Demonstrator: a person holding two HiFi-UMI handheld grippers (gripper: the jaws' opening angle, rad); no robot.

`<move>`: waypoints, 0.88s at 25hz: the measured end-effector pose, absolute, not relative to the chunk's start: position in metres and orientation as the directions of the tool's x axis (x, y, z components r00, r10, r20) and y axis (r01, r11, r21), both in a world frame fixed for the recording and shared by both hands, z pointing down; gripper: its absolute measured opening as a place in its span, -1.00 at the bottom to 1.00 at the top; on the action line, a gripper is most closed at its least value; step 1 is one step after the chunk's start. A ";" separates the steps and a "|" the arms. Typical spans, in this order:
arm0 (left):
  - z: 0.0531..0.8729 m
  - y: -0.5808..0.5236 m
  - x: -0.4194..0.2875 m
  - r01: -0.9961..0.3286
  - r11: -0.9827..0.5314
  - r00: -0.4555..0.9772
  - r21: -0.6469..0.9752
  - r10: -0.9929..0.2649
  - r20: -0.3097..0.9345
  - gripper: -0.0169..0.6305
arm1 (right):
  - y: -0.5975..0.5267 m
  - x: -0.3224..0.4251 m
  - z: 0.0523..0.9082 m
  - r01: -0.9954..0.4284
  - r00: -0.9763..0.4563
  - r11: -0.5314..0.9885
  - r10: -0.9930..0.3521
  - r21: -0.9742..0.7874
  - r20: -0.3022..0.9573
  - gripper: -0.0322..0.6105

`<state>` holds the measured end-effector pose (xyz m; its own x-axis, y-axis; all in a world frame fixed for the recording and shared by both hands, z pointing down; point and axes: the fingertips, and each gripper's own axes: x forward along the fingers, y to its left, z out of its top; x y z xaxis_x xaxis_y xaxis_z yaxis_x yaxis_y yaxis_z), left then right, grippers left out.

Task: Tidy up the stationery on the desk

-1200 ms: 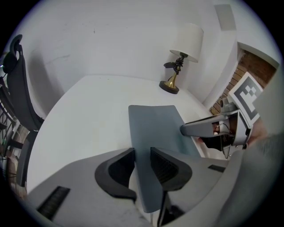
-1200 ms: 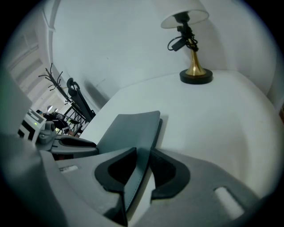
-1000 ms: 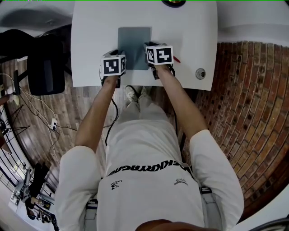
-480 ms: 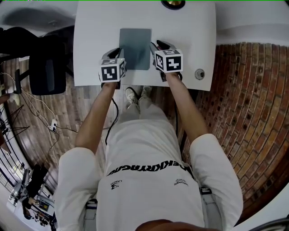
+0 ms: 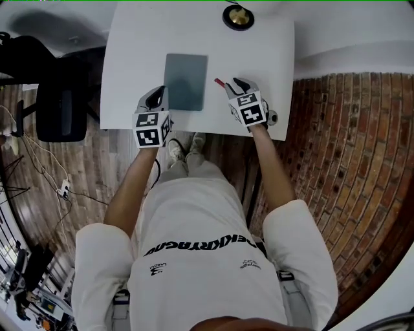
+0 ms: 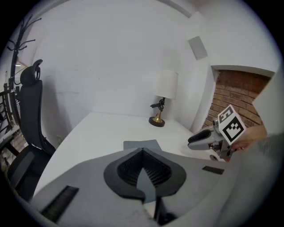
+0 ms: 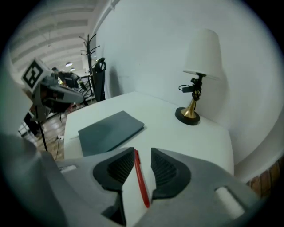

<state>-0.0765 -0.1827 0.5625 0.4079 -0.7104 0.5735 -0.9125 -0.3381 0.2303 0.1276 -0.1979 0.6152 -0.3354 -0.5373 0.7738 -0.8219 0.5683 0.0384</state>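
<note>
A grey notebook (image 5: 185,81) lies flat in the middle of the white desk (image 5: 136,52); it also shows in the left gripper view (image 6: 141,144) and the right gripper view (image 7: 110,130). A red pen (image 7: 141,184) lies on the desk to the notebook's right, its tip (image 5: 218,82) poking out beside the right gripper. My right gripper (image 5: 238,84) (image 7: 142,155) is open, and the pen runs between its jaws, close to the left one. My left gripper (image 5: 157,96) (image 6: 142,153) is shut on nothing, at the desk's near edge left of the notebook.
A table lamp with a brass base (image 5: 239,17) (image 6: 165,88) (image 7: 199,57) stands at the desk's far side. A small round grey fitting (image 5: 272,117) sits at the near right corner. A black office chair (image 5: 61,103) stands left of the desk. Brick surface lies to the right.
The right gripper has moved right, off the notebook's edge, and now sits over the red pen. The left gripper has drawn back toward the desk's near edge.
</note>
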 end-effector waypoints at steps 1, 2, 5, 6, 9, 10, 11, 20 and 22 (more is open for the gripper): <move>0.558 -0.180 -0.078 -0.913 -0.338 0.407 0.228 -0.726 0.555 -0.96 | -0.194 0.128 0.617 -0.804 -0.327 0.591 -0.529 0.064 0.783 -0.54; 0.553 -0.177 -0.079 -0.914 -0.337 0.406 0.227 -0.740 0.537 -0.96 | -0.190 0.128 0.619 -0.788 -0.323 0.610 -0.520 0.079 0.791 -0.54; 0.538 -0.168 -0.082 -0.911 -0.347 0.412 0.222 -0.772 0.483 -0.96 | -0.180 0.126 0.629 -0.744 -0.327 0.663 -0.477 0.089 0.816 -0.54; 0.532 -0.164 -0.081 -0.910 -0.358 0.415 0.211 -0.783 0.464 -0.96 | -0.177 0.126 0.634 -0.726 -0.325 0.681 -0.458 0.091 0.828 -0.54; 0.512 -0.152 -0.078 -0.907 -0.385 0.420 0.170 -0.817 0.395 -0.96 | -0.175 0.127 0.649 -0.690 -0.305 0.715 -0.426 0.111 0.852 -0.56; 0.507 -0.148 -0.077 -0.907 -0.388 0.420 0.161 -0.826 0.376 -0.96 | -0.175 0.128 0.652 -0.685 -0.300 0.720 -0.420 0.113 0.856 -0.58; 0.503 -0.144 -0.077 -0.907 -0.391 0.420 0.153 -0.832 0.362 -0.96 | -0.175 0.129 0.655 -0.680 -0.297 0.725 -0.412 0.112 0.861 -0.61; 0.502 -0.115 -0.082 -0.901 -0.420 0.429 0.110 -0.825 0.368 -0.96 | -0.172 0.130 0.677 -0.615 -0.253 0.781 -0.329 0.111 0.910 -0.69; 0.502 -0.110 -0.084 -0.901 -0.419 0.430 0.115 -0.822 0.372 -0.96 | -0.171 0.130 0.682 -0.613 -0.243 0.784 -0.301 0.094 0.922 -0.70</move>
